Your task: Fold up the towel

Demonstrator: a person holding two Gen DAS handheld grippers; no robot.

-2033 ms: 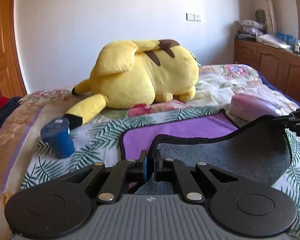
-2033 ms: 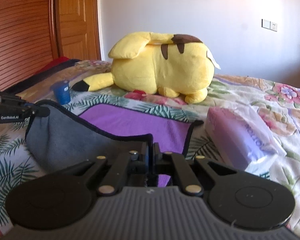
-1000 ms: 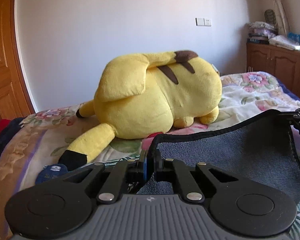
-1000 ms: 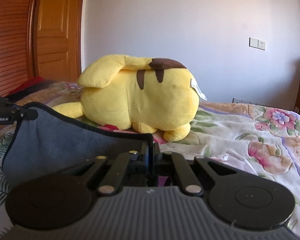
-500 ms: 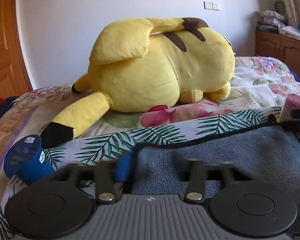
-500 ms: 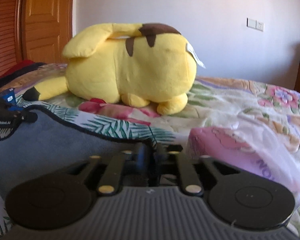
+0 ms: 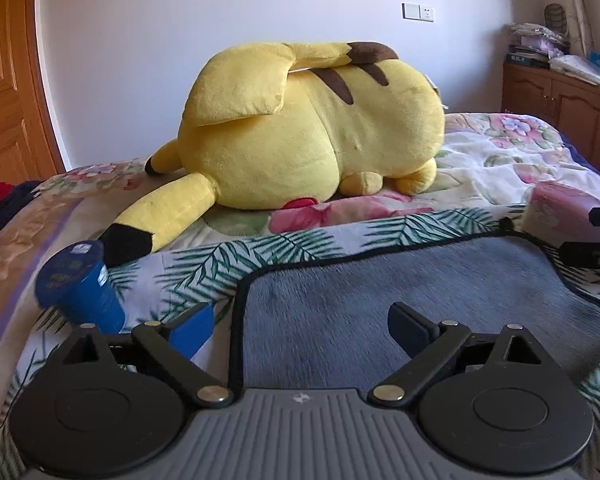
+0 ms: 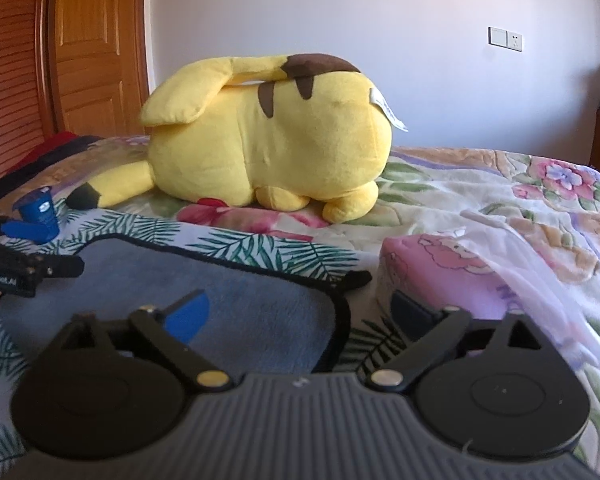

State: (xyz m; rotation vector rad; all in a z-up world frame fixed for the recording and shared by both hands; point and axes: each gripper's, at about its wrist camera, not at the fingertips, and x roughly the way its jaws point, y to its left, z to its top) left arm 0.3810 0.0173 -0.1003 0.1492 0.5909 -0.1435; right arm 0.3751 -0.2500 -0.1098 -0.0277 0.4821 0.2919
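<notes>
Left wrist: blue cup upright, contents hidden

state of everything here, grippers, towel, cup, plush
left gripper: open, fingers either side of the towel edge
right gripper: open
towel: lying flat on the bed, grey side up
blue cup: upright, beside towel
yellow plush: lying on bed

Grey ribbed claw body, black linkages, brass pivots, blue finger pads.
</notes>
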